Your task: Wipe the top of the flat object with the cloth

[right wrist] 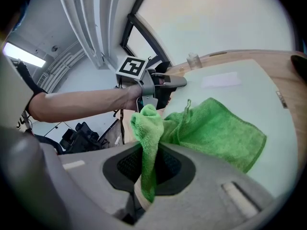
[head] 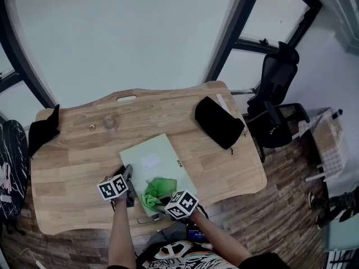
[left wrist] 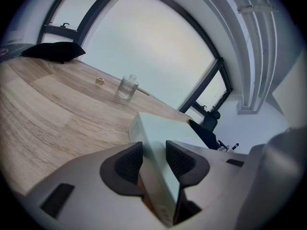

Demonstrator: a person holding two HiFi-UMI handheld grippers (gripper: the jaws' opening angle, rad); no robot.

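Note:
A pale green flat box lies on the wooden table, near its front edge. My left gripper is shut on the box's near-left edge; in the left gripper view the box runs between the dark pads. My right gripper is shut on a fold of the green cloth, which rests spread on the box's near end. From the right gripper view the cloth lies on the box top, with the left gripper beyond it.
A black pouch lies at the table's right back. A black cloth hangs over the left edge. A small glass jar and a tiny cap stand at the back. An office chair stands right of the table.

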